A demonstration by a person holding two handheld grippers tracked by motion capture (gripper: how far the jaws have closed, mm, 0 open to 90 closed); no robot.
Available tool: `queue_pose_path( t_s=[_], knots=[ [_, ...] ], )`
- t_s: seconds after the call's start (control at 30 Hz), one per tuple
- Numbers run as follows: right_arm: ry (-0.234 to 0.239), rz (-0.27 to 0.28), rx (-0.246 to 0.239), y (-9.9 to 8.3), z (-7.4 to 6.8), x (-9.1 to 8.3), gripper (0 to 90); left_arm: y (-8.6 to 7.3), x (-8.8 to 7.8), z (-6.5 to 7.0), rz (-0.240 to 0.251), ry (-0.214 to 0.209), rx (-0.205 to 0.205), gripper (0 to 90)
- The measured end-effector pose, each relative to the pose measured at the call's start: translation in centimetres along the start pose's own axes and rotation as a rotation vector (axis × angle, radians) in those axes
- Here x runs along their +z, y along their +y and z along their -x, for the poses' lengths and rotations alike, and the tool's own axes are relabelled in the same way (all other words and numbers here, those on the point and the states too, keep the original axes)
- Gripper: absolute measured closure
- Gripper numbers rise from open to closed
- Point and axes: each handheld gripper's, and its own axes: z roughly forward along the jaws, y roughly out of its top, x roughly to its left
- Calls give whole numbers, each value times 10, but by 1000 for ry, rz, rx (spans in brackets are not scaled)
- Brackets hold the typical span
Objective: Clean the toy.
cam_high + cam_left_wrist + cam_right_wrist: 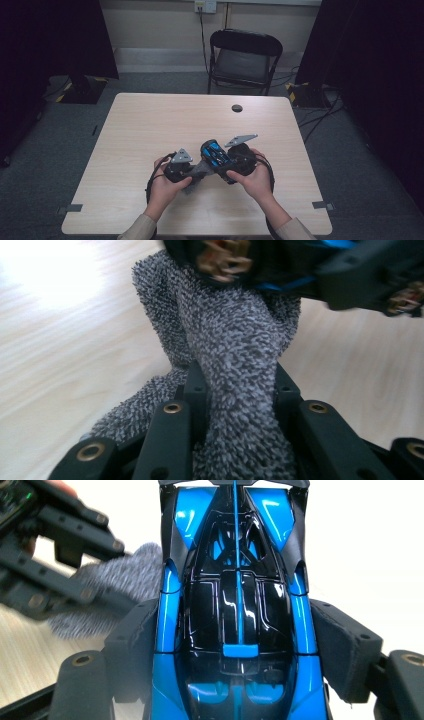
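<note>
Toy car (235, 610): blue and black, and you have it clamped by its flanks between the right gripper (235, 645) pads, lifted off the table (150, 125).
Cloth (235, 355): grey speckled, pinched tight in your left gripper (235, 405), jaws clenched on a bunched fold, the loose end reaching up to the car's underside.
Long axis: the car runs straight out along your right jaws, lengthwise between them.
Pointing: one end faces away from your right hand; I cannot tell if that is nose or tail.
Risk, slip: glossy bodywork, pads on the sides alone, so a hard wipe could twist the car out.
Risk, snag: the cloth could catch on wheels or underside parts and tug the car sideways.
Risk, clash: your two grippers sit very near each other, so jaws may knock.
</note>
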Motion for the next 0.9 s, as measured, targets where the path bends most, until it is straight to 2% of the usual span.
queue_pose_path(
  t_s=[0.4, 0.43, 0.63, 0.9],
  knots=[
    [-16, 8, 21, 3, 3, 3, 263, -2, 10, 24, -6, -76, 41, 699],
    [-17, 10, 22, 3, 3, 4, 263, -2, 10, 26, -9, -80, 54, 699],
    [-21, 20, 36, 6, 2, 5, 263, -2, 15, 37, -7, -113, 63, 699],
    [-27, 28, 37, 7, 1, 5, 263, -5, 20, 44, -7, -153, 67, 699]
  ],
)
